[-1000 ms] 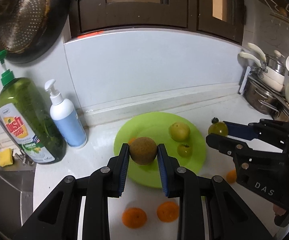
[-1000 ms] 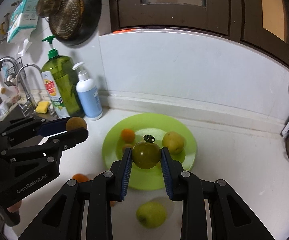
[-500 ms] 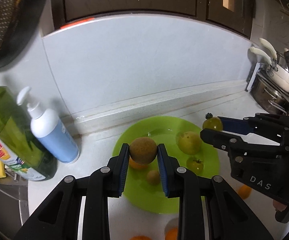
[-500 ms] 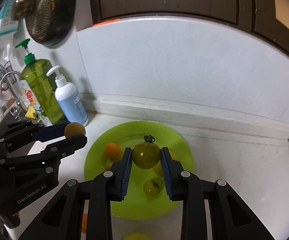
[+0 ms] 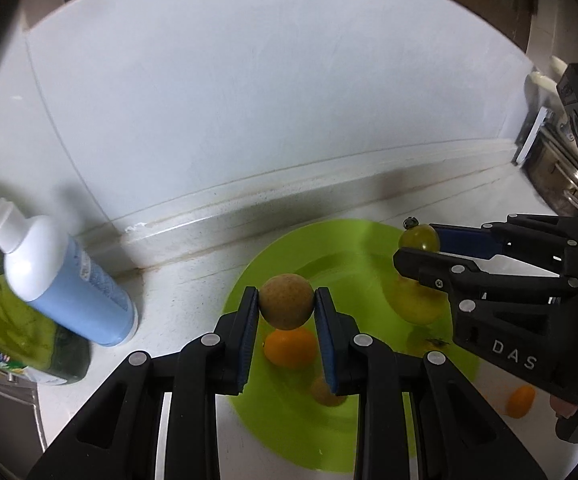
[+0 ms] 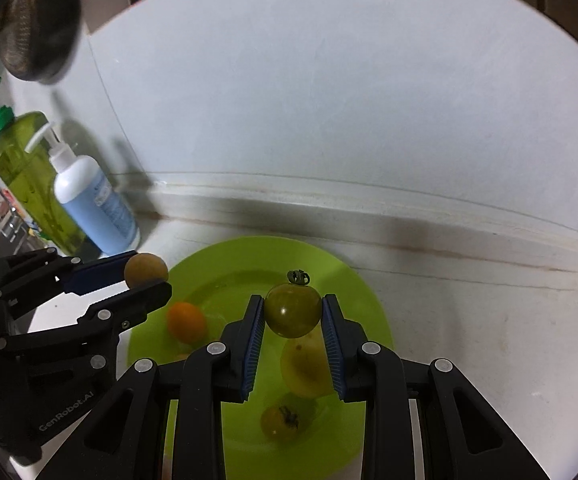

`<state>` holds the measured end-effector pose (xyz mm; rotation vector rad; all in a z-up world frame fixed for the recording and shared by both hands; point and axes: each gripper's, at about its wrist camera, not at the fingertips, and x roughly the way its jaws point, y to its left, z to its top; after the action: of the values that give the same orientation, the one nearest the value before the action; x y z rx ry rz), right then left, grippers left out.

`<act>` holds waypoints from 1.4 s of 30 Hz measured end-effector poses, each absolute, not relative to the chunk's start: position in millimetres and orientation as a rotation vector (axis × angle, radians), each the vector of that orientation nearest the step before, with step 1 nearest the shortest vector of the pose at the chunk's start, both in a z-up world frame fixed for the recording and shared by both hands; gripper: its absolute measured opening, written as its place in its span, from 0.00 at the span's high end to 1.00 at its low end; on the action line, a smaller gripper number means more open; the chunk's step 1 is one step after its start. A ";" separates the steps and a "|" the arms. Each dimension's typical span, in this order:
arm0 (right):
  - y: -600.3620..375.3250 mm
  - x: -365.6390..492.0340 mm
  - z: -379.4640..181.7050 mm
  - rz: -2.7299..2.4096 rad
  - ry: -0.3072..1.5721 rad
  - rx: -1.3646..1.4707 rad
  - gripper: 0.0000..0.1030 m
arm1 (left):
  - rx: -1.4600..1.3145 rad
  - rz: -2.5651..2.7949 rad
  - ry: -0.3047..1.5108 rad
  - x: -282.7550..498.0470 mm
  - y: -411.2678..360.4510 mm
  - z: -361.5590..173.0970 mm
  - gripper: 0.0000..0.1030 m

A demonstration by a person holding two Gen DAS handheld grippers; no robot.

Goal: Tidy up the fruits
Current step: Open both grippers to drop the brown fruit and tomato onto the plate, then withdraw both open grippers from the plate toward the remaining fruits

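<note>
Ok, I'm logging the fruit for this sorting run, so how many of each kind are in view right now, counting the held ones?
Green tomatoes: 2
Brown round fruits: 2
Orange citrus fruits: 2
Yellow-green fruit: 1
Total: 7

A round brown fruit [image 5: 286,306] sits clamped between the left tongs [image 5: 286,312], above the near-left part of a lime-green plate [image 5: 353,236]. A green tomato [image 6: 293,310], stem up, is pinched in the right tongs [image 6: 293,316] over the plate's middle. Below them lie an orange [image 6: 186,321], a yellow fruit [image 6: 305,364] and a small tomato [image 6: 279,422].
</note>
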<state>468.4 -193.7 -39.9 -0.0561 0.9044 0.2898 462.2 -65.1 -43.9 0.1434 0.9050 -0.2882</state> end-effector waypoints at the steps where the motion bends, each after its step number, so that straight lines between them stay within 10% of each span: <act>1: -194.3 470.1 -41.6 0.292 0.910 -0.056 0.71 | 0.143 -0.291 0.911 464.6 -66.1 -45.8 0.73; 42: -193.6 470.4 -43.1 0.307 0.947 -0.052 0.70 | 0.108 -0.258 0.930 466.7 -56.1 -44.4 0.64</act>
<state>470.4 -193.6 -43.1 -0.0517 0.9474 0.3075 466.7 -56.1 -44.4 0.1082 0.9296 -0.2581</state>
